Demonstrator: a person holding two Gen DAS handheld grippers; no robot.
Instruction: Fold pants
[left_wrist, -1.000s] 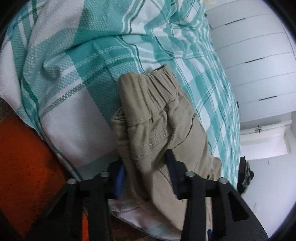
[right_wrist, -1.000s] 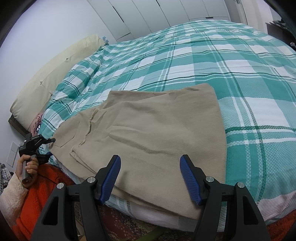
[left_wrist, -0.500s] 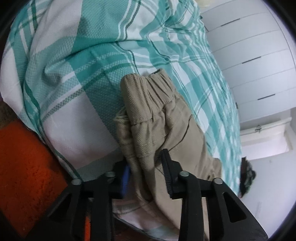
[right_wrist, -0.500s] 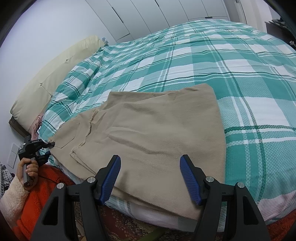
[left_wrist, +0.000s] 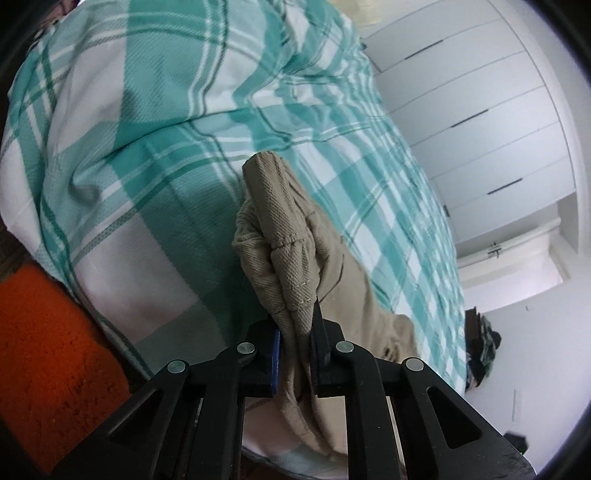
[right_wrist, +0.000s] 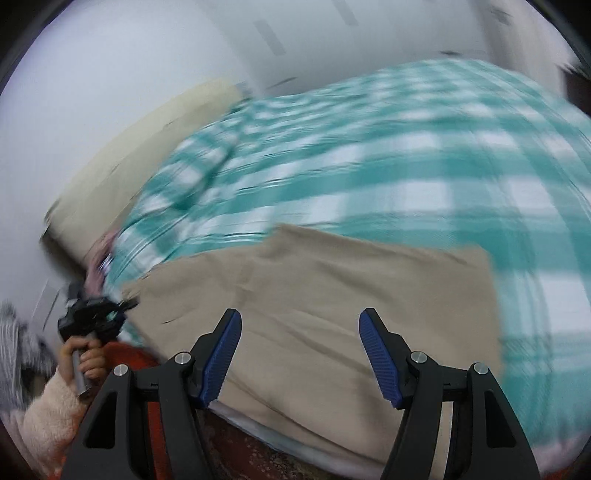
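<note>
Beige pants (right_wrist: 332, 295) lie folded flat near the front edge of a bed with a green plaid cover (right_wrist: 406, 155). In the left wrist view my left gripper (left_wrist: 295, 328) is shut on the waistband end of the pants (left_wrist: 284, 243), which bunches up between the fingers. In the right wrist view my right gripper (right_wrist: 301, 343) is open and empty, just above the pants' near edge. The left gripper also shows in the right wrist view (right_wrist: 92, 314) at the far left, at the pants' waist end. The right wrist view is motion-blurred.
An orange rug (left_wrist: 48, 354) lies on the floor beside the bed. A cream pillow (right_wrist: 140, 155) sits at the head of the bed. White wardrobe doors (left_wrist: 480, 110) stand beyond the bed. Dark clutter (left_wrist: 484, 347) sits by the far wall.
My left gripper has closed on the waistband end and bunched it up. The right gripper, still open, has started moving fast, blurring its view.
</note>
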